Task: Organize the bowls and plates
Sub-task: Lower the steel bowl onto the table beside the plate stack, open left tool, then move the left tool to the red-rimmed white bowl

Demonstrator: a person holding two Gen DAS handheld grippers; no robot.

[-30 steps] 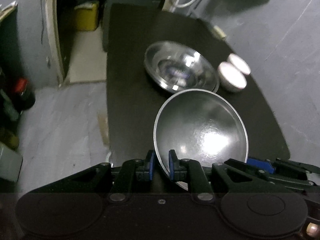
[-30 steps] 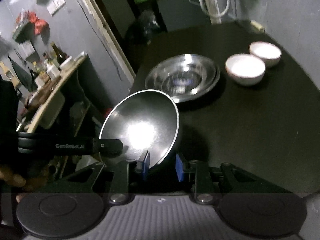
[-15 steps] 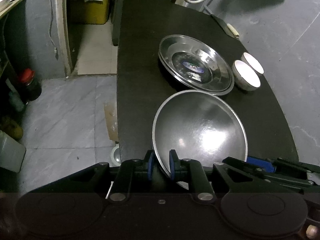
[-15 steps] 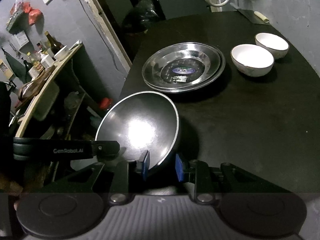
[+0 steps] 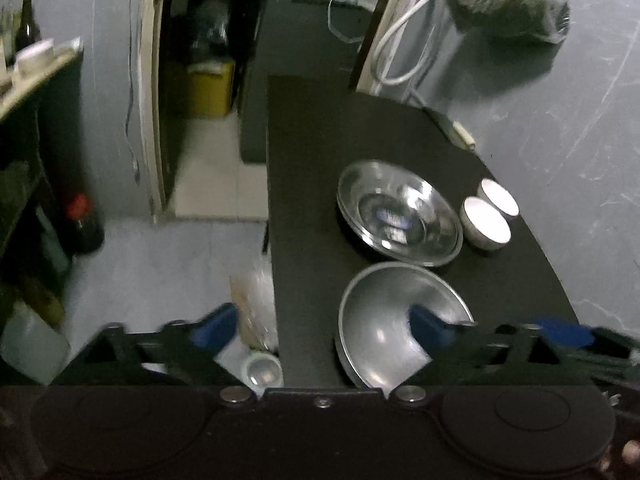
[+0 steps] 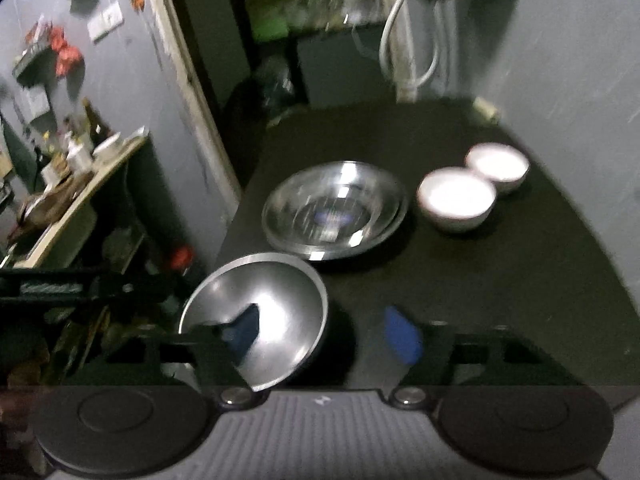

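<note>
Both claws, L (image 5: 322, 326) & R (image 6: 322, 336), opening, pads clear of steel bowl (image 5: 384, 320) (rim between each pair).

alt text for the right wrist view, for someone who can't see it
The right gripper, jaws opening, straddles the rim of a steel bowl on a black table without gripping it. Beyond sit stacked steel plates and two white bowls.

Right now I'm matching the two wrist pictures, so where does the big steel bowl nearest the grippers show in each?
Left wrist view: the steel bowl lies low, right of centre, partly behind the left gripper's right finger.
Right wrist view: the steel bowl lies low, left of centre, behind the right gripper's left finger.
Shared landmark: the stacked steel plates just beyond it.
</note>
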